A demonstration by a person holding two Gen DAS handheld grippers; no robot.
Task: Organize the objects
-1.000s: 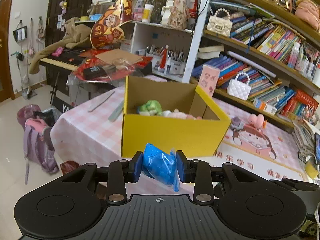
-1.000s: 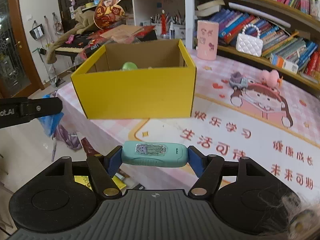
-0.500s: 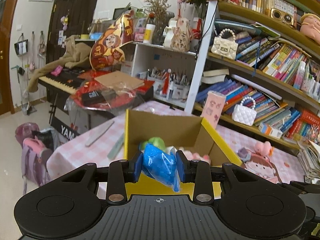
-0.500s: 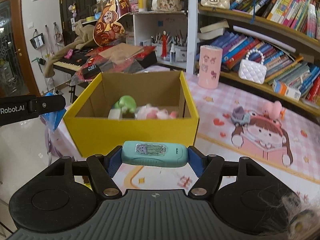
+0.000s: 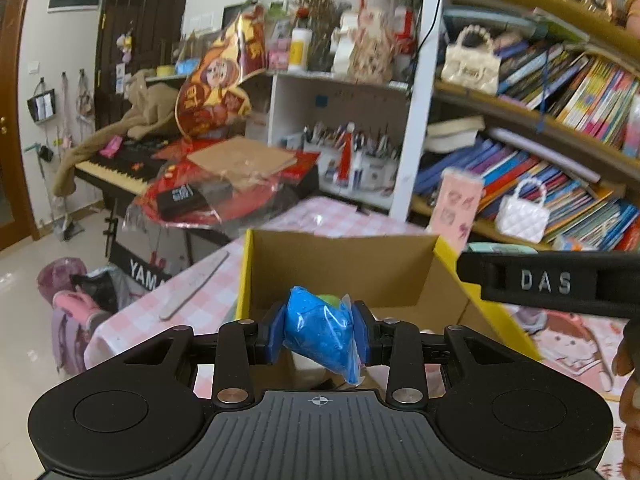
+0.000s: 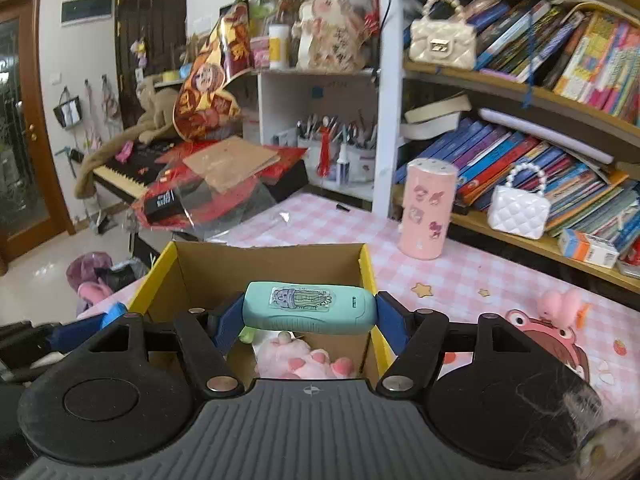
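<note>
My left gripper (image 5: 320, 334) is shut on a blue bag of putty (image 5: 320, 332) and holds it above the near edge of the yellow cardboard box (image 5: 476, 304). My right gripper (image 6: 308, 314) is shut on a teal case with a sticker (image 6: 308, 308) and holds it over the open box (image 6: 370, 276). Inside the box lie a pink plush paw (image 6: 308, 362) and a green item (image 6: 248, 334). The right gripper's arm (image 5: 552, 282) crosses the left wrist view at the right.
The box stands on a pink checked table (image 6: 472, 276). A pink cylinder (image 6: 428, 208), a pink toy (image 6: 560, 304) and bookshelves (image 6: 540, 152) stand to the right. A keyboard with red packets (image 6: 208, 176) is at the back left. Bags (image 5: 72, 312) lie on the floor.
Both grippers have moved forward and up, from in front of the box's yellow wall to above its open top. Each still holds its object.
</note>
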